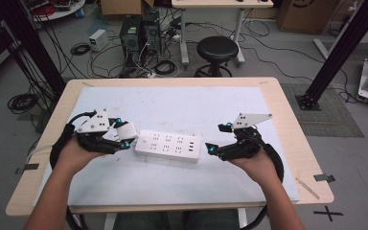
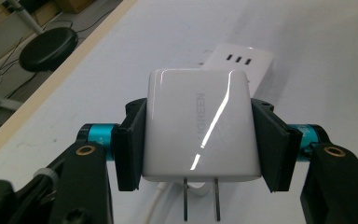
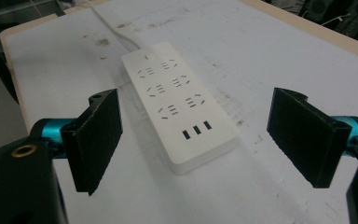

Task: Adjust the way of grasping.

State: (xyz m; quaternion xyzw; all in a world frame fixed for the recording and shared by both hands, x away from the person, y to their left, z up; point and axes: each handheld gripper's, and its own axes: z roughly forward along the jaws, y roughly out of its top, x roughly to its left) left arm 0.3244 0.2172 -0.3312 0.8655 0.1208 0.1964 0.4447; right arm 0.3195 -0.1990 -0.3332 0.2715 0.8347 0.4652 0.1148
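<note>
Two claws sit over a white worktop point(image 1: 249, 103). The left claw point(image 1: 124, 136) is clamped on a white charger point(image 2: 199, 130), pads pressing its two sides, its prongs pointing toward the camera in the left gripper view. The right claw point(image 3: 200, 140) gapes wide, holding nothing, at 3 o'clock of the power strip point(image 1: 168, 145). The charger hides part of the strip's near end. The strip lies flat mid-worktop, long axis 9 to 3 o'clock, sockets up.

Grey floor strewn with cables point(image 1: 88, 50), black round stool point(image 1: 217, 49), computer towers point(image 1: 140, 32), cardboard boxes point(image 1: 306, 14), black frame posts point(image 1: 341, 50).
</note>
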